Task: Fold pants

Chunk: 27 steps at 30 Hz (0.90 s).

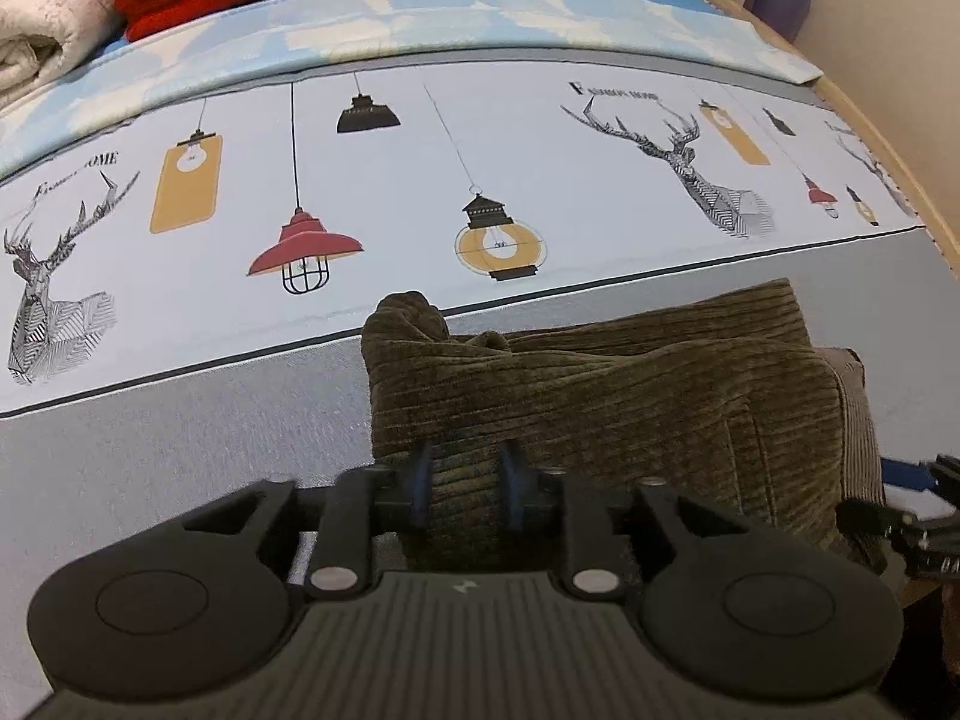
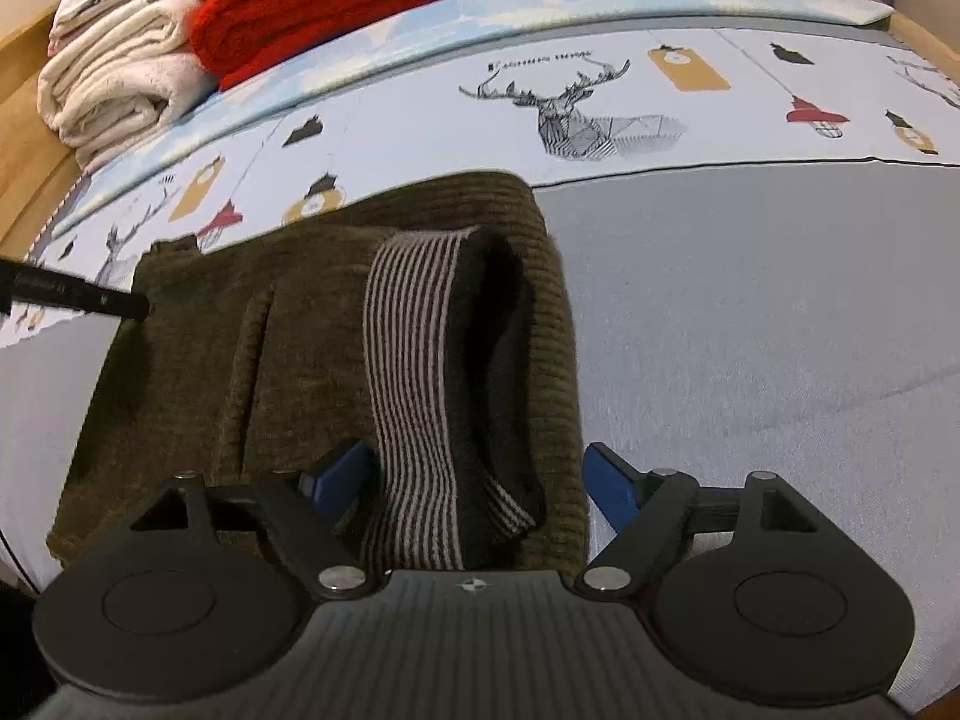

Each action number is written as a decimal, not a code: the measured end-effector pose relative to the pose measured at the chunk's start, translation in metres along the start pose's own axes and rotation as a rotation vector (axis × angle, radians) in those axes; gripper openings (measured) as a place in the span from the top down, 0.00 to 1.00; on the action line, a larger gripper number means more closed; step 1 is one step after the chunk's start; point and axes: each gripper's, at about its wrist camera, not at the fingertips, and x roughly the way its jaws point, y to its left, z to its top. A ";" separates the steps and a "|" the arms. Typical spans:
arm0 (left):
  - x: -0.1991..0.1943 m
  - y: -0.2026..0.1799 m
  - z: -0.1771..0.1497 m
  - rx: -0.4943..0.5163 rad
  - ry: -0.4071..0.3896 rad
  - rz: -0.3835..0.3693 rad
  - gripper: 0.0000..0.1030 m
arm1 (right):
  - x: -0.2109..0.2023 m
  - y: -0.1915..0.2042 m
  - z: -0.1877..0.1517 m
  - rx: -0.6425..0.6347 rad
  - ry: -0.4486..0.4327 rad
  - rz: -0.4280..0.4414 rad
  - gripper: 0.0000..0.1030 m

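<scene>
The olive-brown corduroy pants (image 1: 630, 414) lie folded into a thick bundle on the grey part of the bed cover. My left gripper (image 1: 465, 489) is shut on the near left edge of the bundle, its blue pads pinching the cloth. In the right wrist view the pants (image 2: 198, 372) show their striped elastic waistband (image 2: 414, 372) and dark lining, facing me. My right gripper (image 2: 480, 480) is open, its blue pads spread on either side of the waistband end. The left gripper's black finger (image 2: 90, 297) shows at the far left edge of the bundle.
The bed cover (image 1: 420, 180) has a printed band of lamps and deer heads beyond the pants. A red knitted garment (image 2: 324, 0) and folded white blankets (image 2: 114, 90) are stacked at the far left. A wooden bed frame (image 1: 888, 138) runs along the right edge.
</scene>
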 end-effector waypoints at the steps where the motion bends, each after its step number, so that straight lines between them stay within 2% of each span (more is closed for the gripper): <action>1: -0.002 0.001 -0.001 0.002 -0.005 0.007 0.56 | -0.001 -0.001 0.001 0.011 -0.009 0.000 0.22; 3: -0.007 0.004 -0.002 -0.005 -0.016 0.012 0.50 | -0.003 -0.004 0.005 0.044 -0.037 0.002 0.22; 5: -0.011 0.011 -0.002 -0.032 -0.023 0.008 0.36 | -0.005 -0.009 0.008 0.093 -0.066 0.011 0.20; 7: -0.011 0.021 -0.003 -0.078 -0.016 -0.007 0.32 | -0.003 -0.016 0.012 0.147 -0.069 0.021 0.16; 10: -0.004 0.040 -0.010 -0.237 0.037 -0.112 0.26 | 0.011 -0.025 0.015 0.212 -0.020 0.034 0.08; 12: 0.007 0.049 -0.019 -0.329 0.096 -0.195 0.26 | 0.024 -0.030 0.017 0.255 0.035 0.085 0.06; 14: 0.016 0.050 -0.026 -0.358 0.135 -0.241 0.26 | 0.034 -0.032 0.017 0.264 0.077 0.117 0.04; 19: 0.041 0.052 -0.041 -0.397 0.186 -0.279 0.26 | 0.049 -0.027 0.017 0.241 0.113 0.129 0.01; 21: 0.047 0.053 -0.043 -0.401 0.179 -0.297 0.26 | 0.052 -0.024 0.018 0.216 0.111 0.126 0.01; 22: 0.049 0.052 -0.042 -0.398 0.177 -0.305 0.26 | 0.053 -0.021 0.020 0.205 0.110 0.124 0.01; 24: 0.050 0.048 -0.039 -0.377 0.165 -0.290 0.34 | 0.053 -0.017 0.023 0.181 0.093 0.117 0.06; 26: 0.047 0.044 -0.036 -0.353 0.148 -0.283 0.54 | 0.049 -0.014 0.026 0.173 0.077 0.112 0.22; 27: 0.043 0.042 -0.032 -0.339 0.138 -0.278 0.59 | 0.045 -0.009 0.028 0.156 0.060 0.106 0.27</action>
